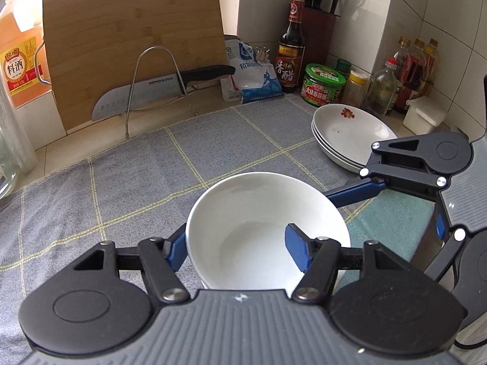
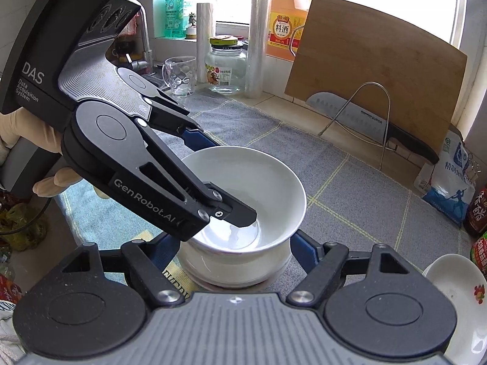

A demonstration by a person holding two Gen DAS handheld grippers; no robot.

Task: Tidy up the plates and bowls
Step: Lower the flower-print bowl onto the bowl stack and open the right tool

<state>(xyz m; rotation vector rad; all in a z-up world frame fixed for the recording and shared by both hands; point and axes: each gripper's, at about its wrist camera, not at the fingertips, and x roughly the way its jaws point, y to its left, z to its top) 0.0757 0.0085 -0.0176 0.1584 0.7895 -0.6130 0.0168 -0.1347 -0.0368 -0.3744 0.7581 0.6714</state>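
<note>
A white bowl sits nested on another white bowl on the grey checked cloth. My left gripper straddles the top bowl's near wall, one blue finger inside and one outside; the gap looks wider than the wall. My right gripper is open around the lower bowl's sides, and it also shows in the left wrist view. A stack of white plates with a red flower mark lies to the right.
A bamboo cutting board and a knife in a wire rack stand at the back. A salt bag, vinegar bottle, jars and a knife block line the back right. A glass mug and jar stand back left.
</note>
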